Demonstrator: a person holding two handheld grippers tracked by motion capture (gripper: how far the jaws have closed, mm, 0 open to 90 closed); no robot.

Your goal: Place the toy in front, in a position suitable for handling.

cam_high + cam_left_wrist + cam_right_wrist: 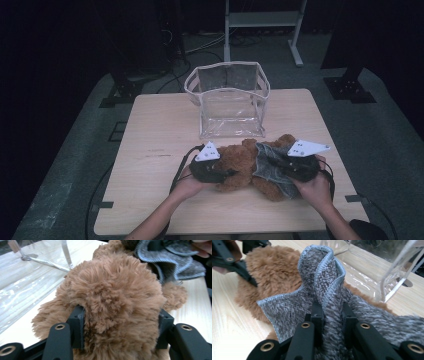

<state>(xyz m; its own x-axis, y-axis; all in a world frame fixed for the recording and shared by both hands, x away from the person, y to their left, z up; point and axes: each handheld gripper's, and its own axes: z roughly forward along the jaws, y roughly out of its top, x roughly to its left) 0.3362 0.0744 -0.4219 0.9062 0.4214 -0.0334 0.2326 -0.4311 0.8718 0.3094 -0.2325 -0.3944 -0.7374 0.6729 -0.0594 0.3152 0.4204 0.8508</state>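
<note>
A brown plush teddy bear [240,162] lies on the wooden bench [150,150], stretched between the two tools. The left tool [220,173], held in the person's left hand [187,186], has its jaws spread wide around the bear's furry head; in the left gripper view [120,322] the fur bulges between both black jaws and presses against their inner faces, so the tool is clamped on the bear. Beyond this tool's jaws, past the head, sits the grey denim-like garment [170,260] on the bear's body.

The right tool [287,167], in the person's right hand [315,187], has its jaws drawn close together on a raised fold of the garment [324,280]; in the right gripper view [329,315] the cloth stands up pinched between them, its light blue stitched hem curling over the top. Ahead of and to the left of this tool lies the bear's brown fur [274,272], with the left tool [237,262] against it.

A clear plastic bag [227,97] with white trim stands upright and open on the bench just beyond the bear, on the far side from both tools.
</note>
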